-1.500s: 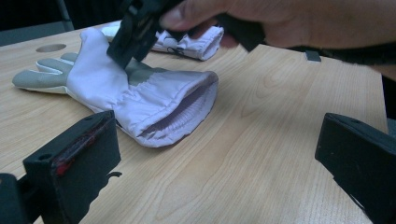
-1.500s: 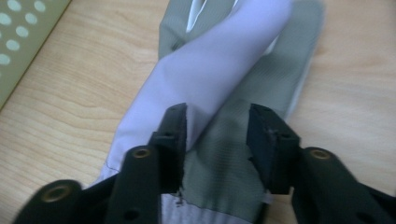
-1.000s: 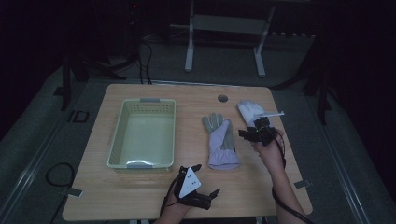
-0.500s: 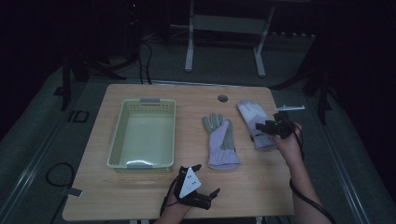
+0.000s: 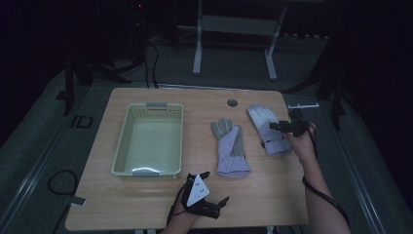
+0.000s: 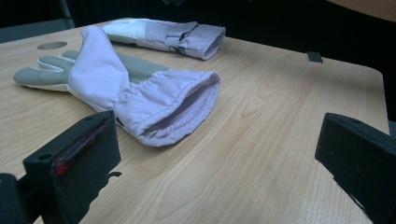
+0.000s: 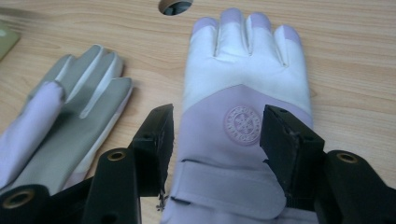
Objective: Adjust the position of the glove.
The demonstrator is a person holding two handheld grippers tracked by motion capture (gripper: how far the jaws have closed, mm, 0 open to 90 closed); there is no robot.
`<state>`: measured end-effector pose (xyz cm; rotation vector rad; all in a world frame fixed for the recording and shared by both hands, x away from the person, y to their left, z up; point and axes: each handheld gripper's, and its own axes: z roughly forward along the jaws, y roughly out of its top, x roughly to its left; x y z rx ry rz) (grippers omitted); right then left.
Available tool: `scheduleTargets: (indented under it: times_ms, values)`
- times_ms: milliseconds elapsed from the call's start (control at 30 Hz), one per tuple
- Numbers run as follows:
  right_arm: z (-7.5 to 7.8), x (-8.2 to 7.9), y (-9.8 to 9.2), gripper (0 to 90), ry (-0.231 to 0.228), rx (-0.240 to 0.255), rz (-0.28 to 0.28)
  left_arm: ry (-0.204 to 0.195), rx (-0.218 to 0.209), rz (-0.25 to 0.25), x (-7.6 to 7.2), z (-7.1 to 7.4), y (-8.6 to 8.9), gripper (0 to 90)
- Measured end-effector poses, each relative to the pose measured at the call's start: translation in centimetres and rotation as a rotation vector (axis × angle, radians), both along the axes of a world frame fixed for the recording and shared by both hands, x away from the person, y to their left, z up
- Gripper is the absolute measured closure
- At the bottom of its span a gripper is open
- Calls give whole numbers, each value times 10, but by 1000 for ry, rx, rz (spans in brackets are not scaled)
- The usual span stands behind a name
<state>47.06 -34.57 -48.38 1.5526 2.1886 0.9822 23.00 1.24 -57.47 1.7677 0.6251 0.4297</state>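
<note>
My right gripper's (image 7: 215,144) jaws stand spread, pinching nothing, astride the cuff end of the lilac-and-white fabric glove (image 7: 243,116) lying flat on the wooden surface (image 5: 160,204), fingers pointing away, nearer this hand than my left.

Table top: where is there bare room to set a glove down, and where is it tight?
Bare wood lies along the table's near edge, between the left gripper and the basket. The basket itself is empty. It is crowded on the right, where the two gloves lie close, with the right gripper over one.
</note>
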Motion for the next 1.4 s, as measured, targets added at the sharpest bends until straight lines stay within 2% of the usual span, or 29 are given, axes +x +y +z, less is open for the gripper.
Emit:
scheduleTargets:
  times_ms: [67,167,333,433,467,600,700,800,933,1033,1200,1400]
  values:
    - [-2,3,-1,444,-3,-7,3,-1,0,-1,0,0,0,2]
    - [-7,9,-3,460,32,11,-14,1,0,0,0,0,0,2]
    - [-16,16,-1,461,53,-15,4,3,-2,0,0,0,0,2]
    - [-31,24,0,479,88,-87,14,3,-2,-1,0,0,0,2]
    - [-36,25,0,496,112,-97,13,4,-3,-2,0,0,0,2]
    - [-42,29,-3,504,133,-91,26,6,-4,-2,1,0,0,2]
    - [-44,30,-4,543,138,-90,40,4,-2,-2,0,0,0,2]
    - [-45,30,-6,624,140,-71,49,4,-2,-2,0,0,0,2]
    - [-45,29,-5,677,146,-59,32,6,-3,-2,1,0,0,2]
    - [-43,27,-4,758,137,-46,1,6,-4,-2,1,0,0,2]
    - [-33,18,-8,791,119,29,-48,8,-5,-2,1,0,1,2]
    - [-11,-5,-7,792,83,12,-54,6,-3,-1,1,0,0,2]
